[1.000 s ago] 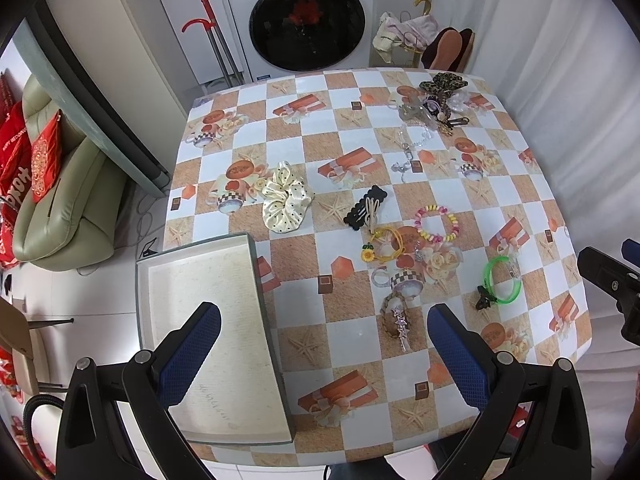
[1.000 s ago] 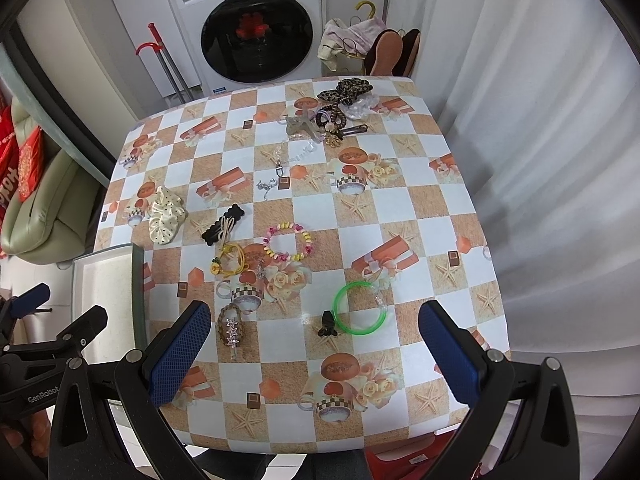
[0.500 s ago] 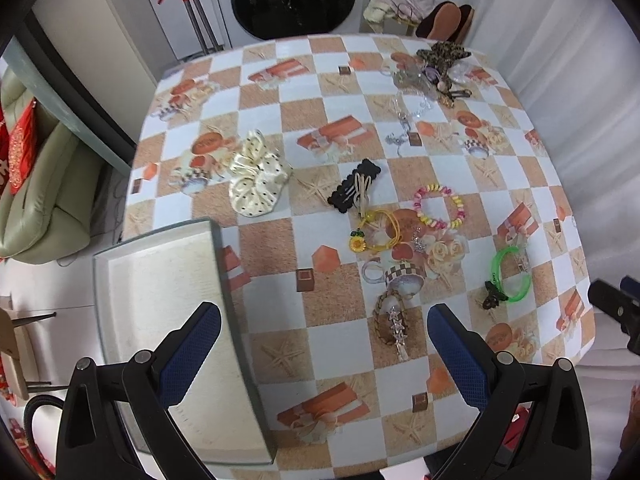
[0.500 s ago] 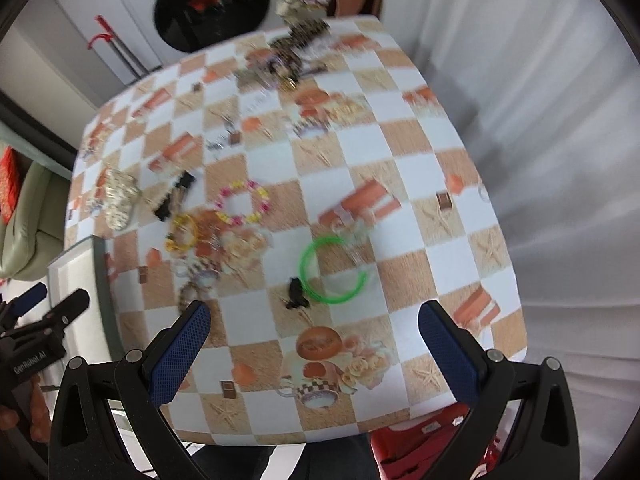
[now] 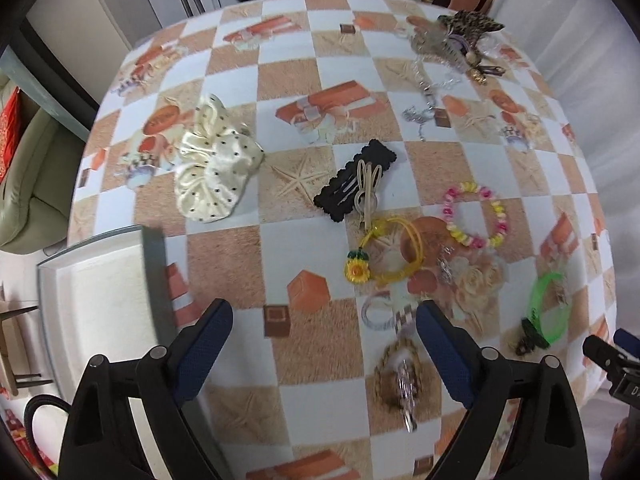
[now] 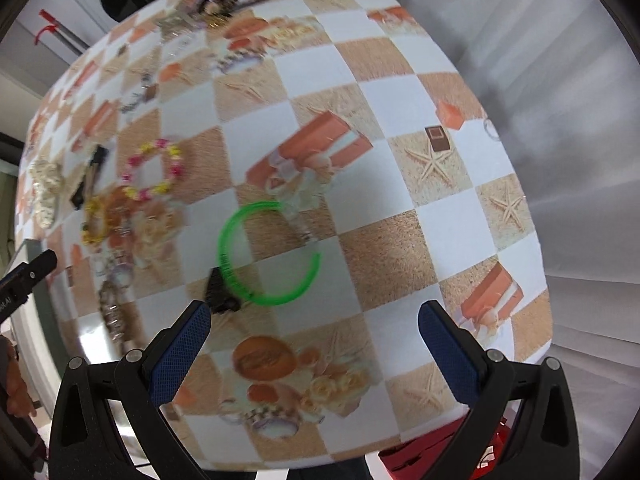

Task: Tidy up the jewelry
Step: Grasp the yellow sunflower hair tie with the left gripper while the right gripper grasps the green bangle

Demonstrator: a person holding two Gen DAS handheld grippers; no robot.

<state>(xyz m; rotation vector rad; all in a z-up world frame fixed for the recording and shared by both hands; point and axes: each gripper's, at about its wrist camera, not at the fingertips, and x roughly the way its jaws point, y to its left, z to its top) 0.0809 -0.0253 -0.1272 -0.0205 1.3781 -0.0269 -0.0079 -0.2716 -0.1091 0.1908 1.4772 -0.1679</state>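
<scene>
Jewelry lies scattered on a checkered tablecloth (image 5: 304, 160). In the left wrist view I see a cream dotted scrunchie (image 5: 214, 170), a black hair clip (image 5: 356, 180), a yellow sunflower band (image 5: 388, 252), a pink-yellow bead bracelet (image 5: 474, 214), a brown clip (image 5: 400, 376) and a green bangle (image 5: 548, 308). A grey tray (image 5: 100, 280) sits at the left edge. My left gripper (image 5: 324, 344) is open and empty above the table. My right gripper (image 6: 314, 344) is open and empty just before the green bangle (image 6: 268, 254), which has a black clip (image 6: 220, 292) beside it.
A pile of more jewelry and a leopard bow (image 5: 468, 36) lies at the table's far right corner. A silver chain (image 5: 424, 100) lies below it. White curtain (image 6: 560, 80) hangs right of the table. A sofa (image 5: 28, 184) stands to the left.
Both grippers have moved down and closer to the table. The right one has closed in on the green bangle. Both stayed open.
</scene>
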